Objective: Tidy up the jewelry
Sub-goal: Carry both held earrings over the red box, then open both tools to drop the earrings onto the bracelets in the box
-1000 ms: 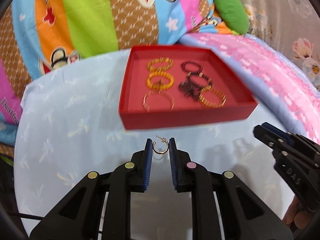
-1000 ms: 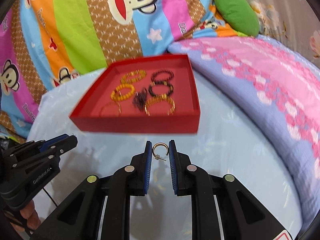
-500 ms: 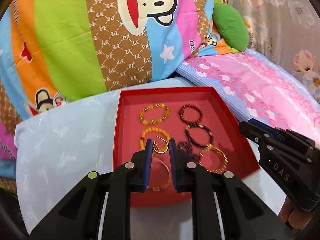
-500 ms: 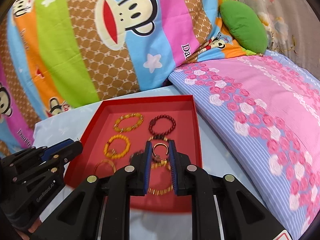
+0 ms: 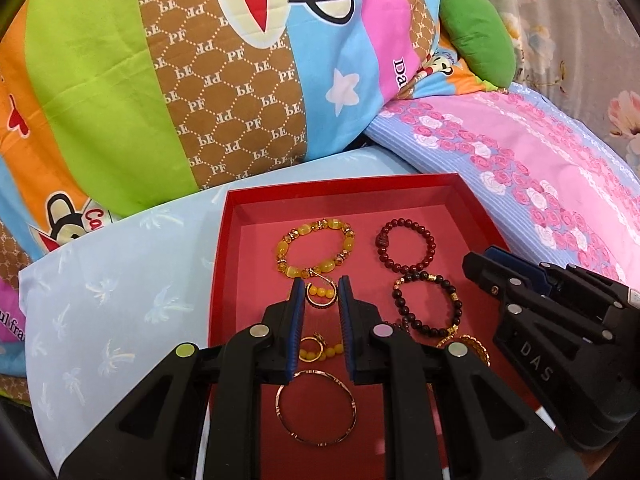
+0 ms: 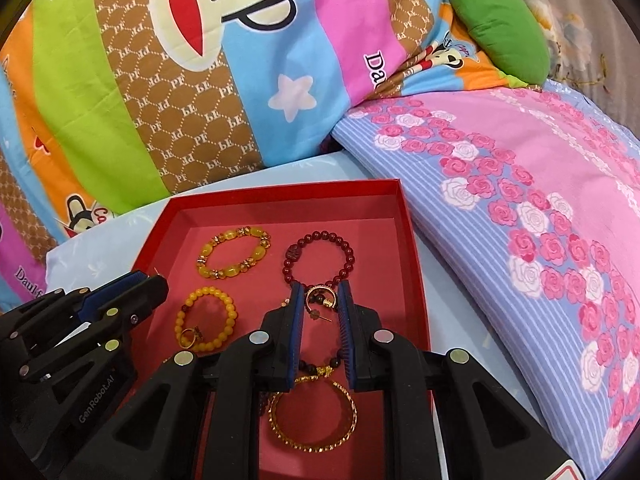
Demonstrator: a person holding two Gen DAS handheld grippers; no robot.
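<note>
A red tray [image 5: 340, 188] [image 6: 280, 192] holds several bracelets: a yellow bead bracelet [image 5: 316, 246], a dark red bead bracelet [image 5: 406, 250], a black bead bracelet [image 5: 428, 306], a thin gold bangle [image 5: 316, 408] and a gold chain bracelet [image 6: 314, 416]. My left gripper [image 5: 321, 294] is shut on a small gold hoop earring [image 5: 320, 300] above the tray's left column. My right gripper [image 6: 320, 298] is shut on a matching gold hoop earring [image 6: 320, 298] above the right column. Each gripper shows in the other's view.
The tray sits on a pale blue cloth [image 5: 120, 300]. A striped cartoon pillow [image 5: 200, 80] stands behind it. A pink rose-print quilt [image 6: 540, 200] rises at the right, with a green cushion [image 6: 500, 24] beyond.
Both grippers have moved forward with their earrings, from in front of the tray's near wall to over the tray's inside.
</note>
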